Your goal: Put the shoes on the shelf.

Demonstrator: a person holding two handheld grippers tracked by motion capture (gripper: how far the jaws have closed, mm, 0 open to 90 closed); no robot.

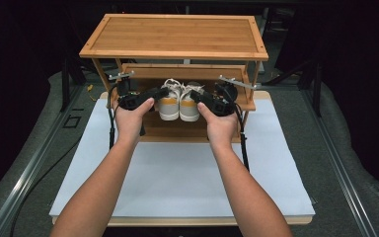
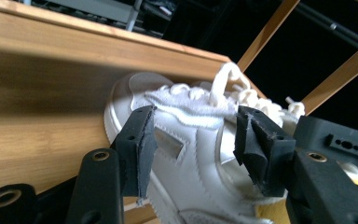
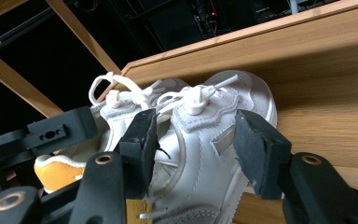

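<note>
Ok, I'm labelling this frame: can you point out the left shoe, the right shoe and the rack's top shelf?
left shoe point(image 1: 169, 104): high view, on its white and yellow heel.
right shoe point(image 1: 189, 106): high view, on its heel.
top shelf point(image 1: 177, 34): high view, on the middle of its wooden board.

The rack's top shelf point(image 1: 175, 35) hides the toes of both shoes point(image 1: 179, 101) in the high view

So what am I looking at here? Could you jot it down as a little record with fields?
Setting: wooden shoe rack on a white mat
Items: pair of white sneakers with yellow heels, side by side on the middle shelf
Left gripper: open, jaws either side of the left shoe
Right gripper: open, jaws either side of the right shoe
</note>
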